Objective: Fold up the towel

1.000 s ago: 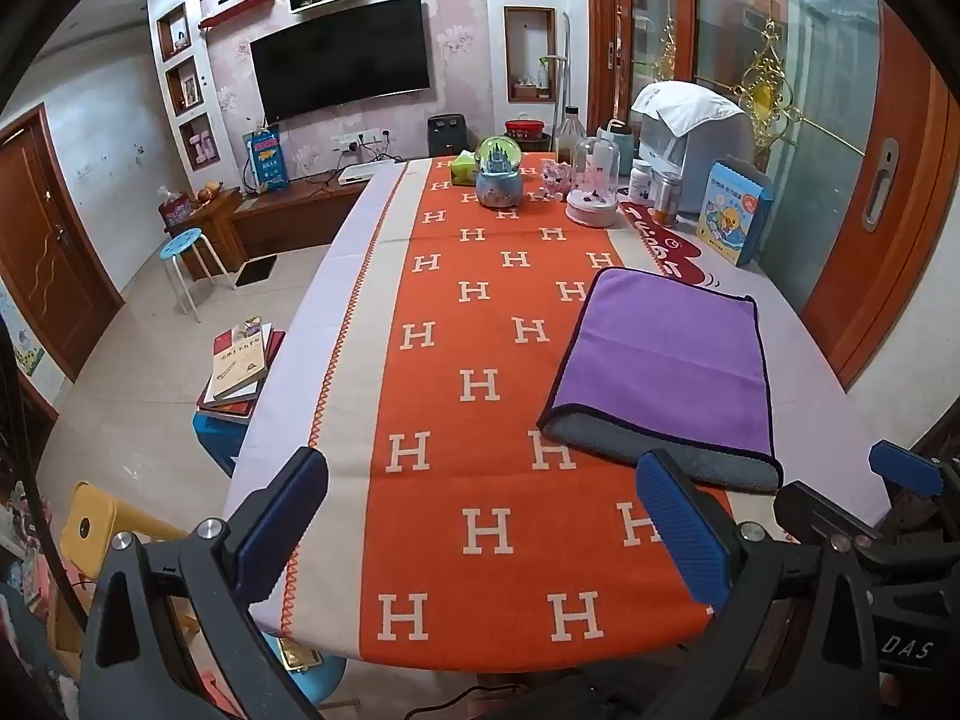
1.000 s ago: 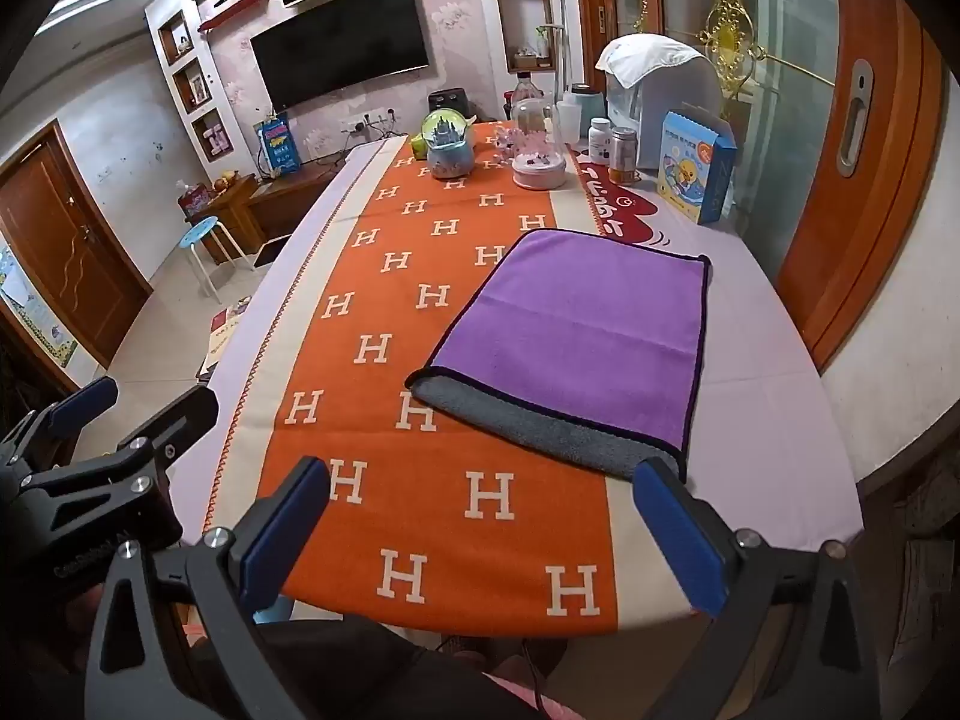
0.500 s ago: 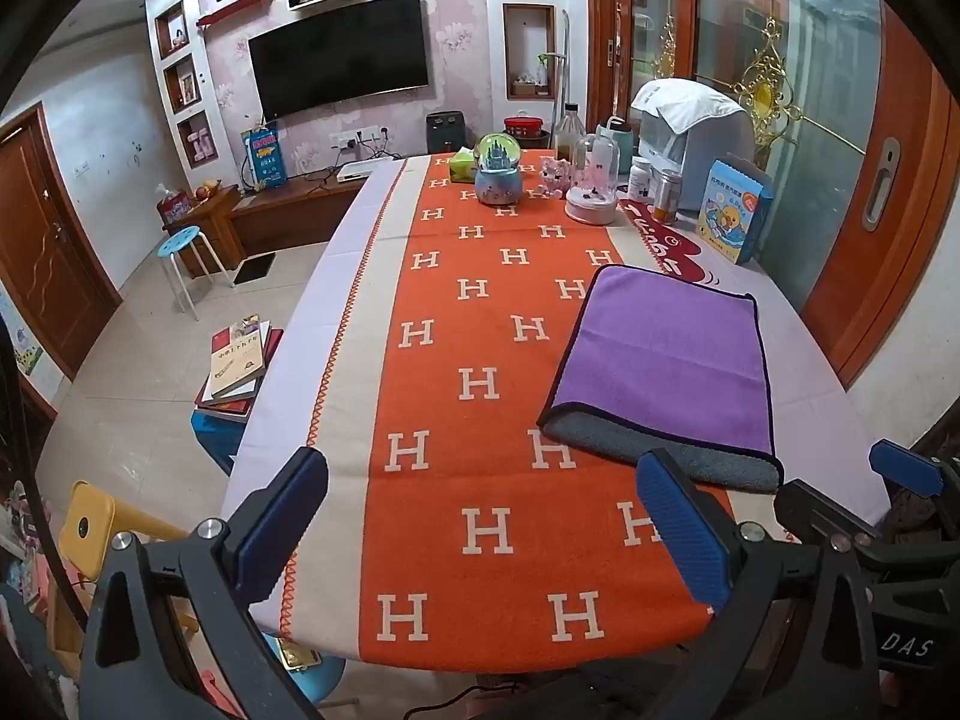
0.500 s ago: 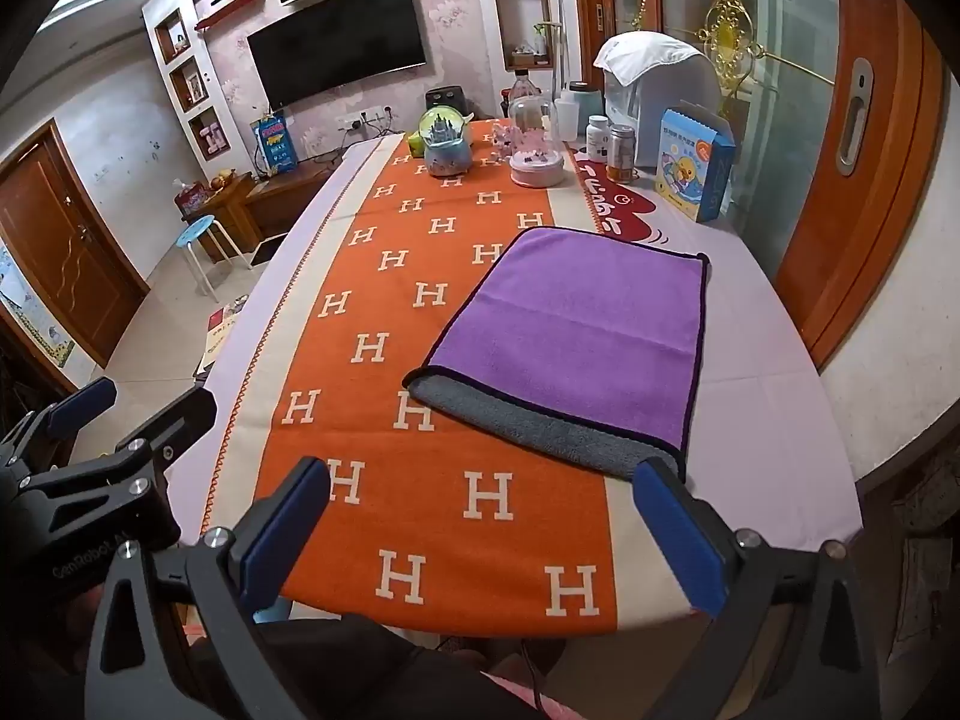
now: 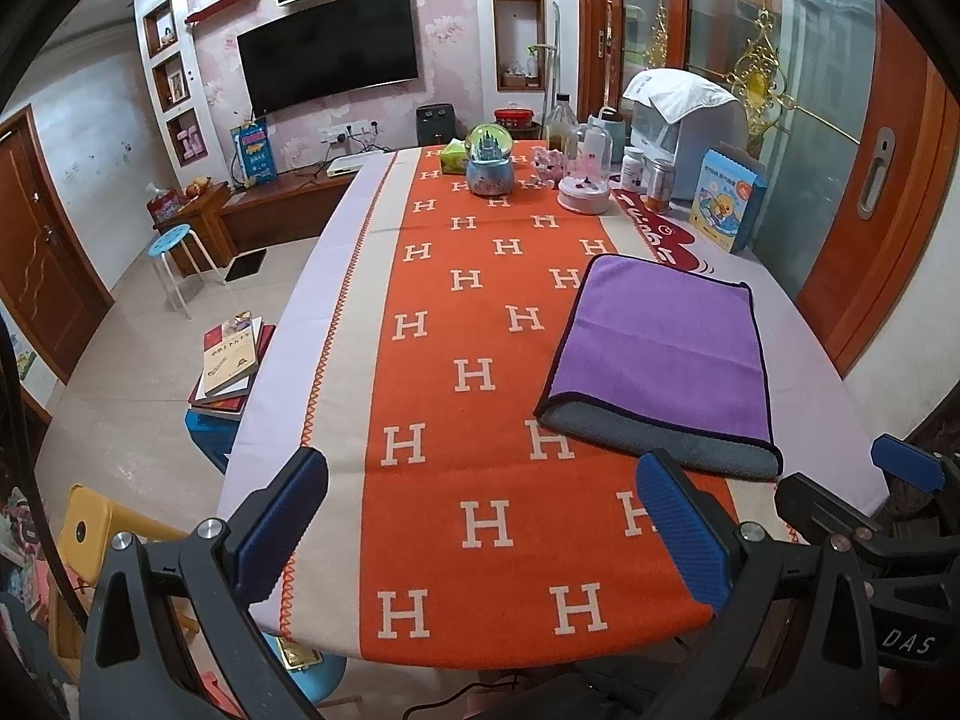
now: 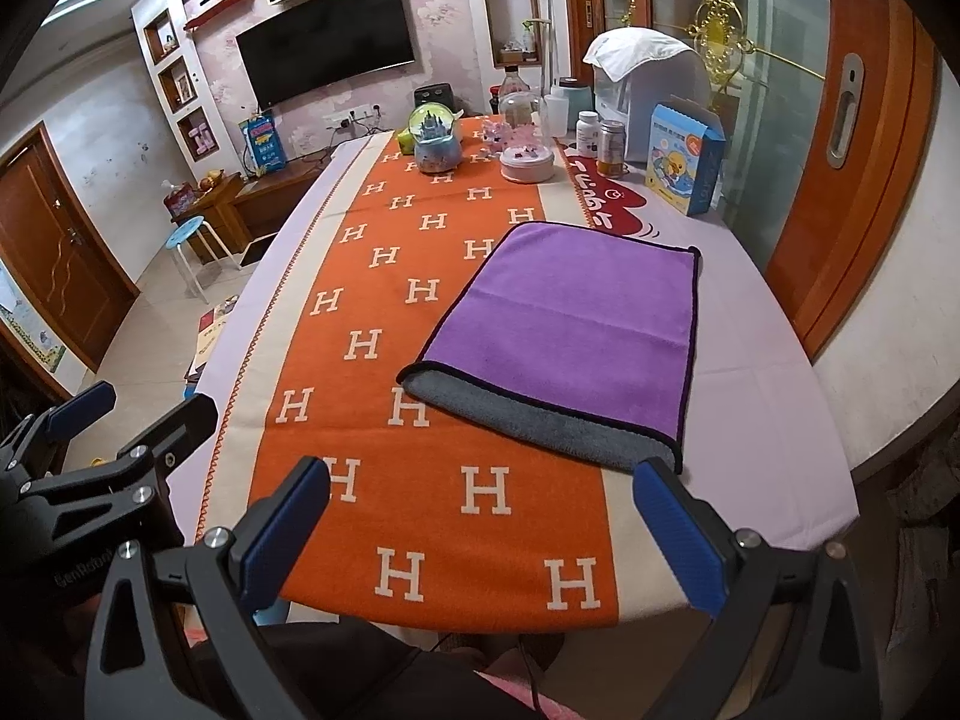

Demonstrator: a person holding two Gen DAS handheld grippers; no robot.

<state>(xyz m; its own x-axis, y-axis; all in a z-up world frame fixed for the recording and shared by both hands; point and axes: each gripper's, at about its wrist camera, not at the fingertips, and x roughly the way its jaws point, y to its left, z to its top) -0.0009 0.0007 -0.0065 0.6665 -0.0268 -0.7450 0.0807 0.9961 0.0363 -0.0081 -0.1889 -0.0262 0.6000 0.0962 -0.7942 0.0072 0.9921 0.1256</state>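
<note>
A purple towel (image 5: 666, 348) with a grey underside and dark trim lies flat, folded over, on the right half of the table; it also shows in the right wrist view (image 6: 576, 324). A grey strip shows at its near edge. My left gripper (image 5: 480, 528) is open and empty, held above the table's near edge, left of the towel. My right gripper (image 6: 480, 534) is open and empty, just short of the towel's near edge. Each gripper shows at the side of the other's view.
The table has an orange H-patterned cloth (image 5: 474, 372). At its far end stand a snow globe (image 5: 489, 159), a glass dome (image 5: 585, 177), bottles, jars and a blue box (image 5: 726, 201). Books (image 5: 231, 357) and a stool (image 5: 174, 252) are on the floor at left.
</note>
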